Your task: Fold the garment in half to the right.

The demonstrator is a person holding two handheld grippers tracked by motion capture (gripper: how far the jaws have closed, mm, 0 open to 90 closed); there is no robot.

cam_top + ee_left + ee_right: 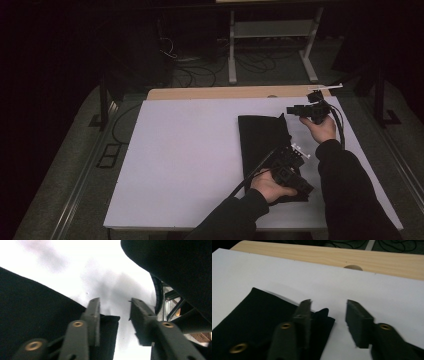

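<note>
A black cloth (262, 137) lies folded on the white sheet (190, 150) covering the table, right of the middle. My left gripper (306, 191) sits low at the cloth's near right corner. In the left gripper view its jaws (113, 310) stand open, the cloth (37, 322) lies under the left jaw, and bare white sheet shows in the gap. My right gripper (291, 110) hovers at the cloth's far right corner, pointing left. Its jaws (328, 312) are open, and a raised tip of the cloth (323, 315) sits beside the left jaw.
A wooden table edge (215, 93) shows beyond the white sheet, with a round hole (353, 267) in it. Behind the table stand a white metal frame (270, 30) and cables on the floor (200, 75). The person's dark right sleeve (175, 270) crosses close to my left gripper.
</note>
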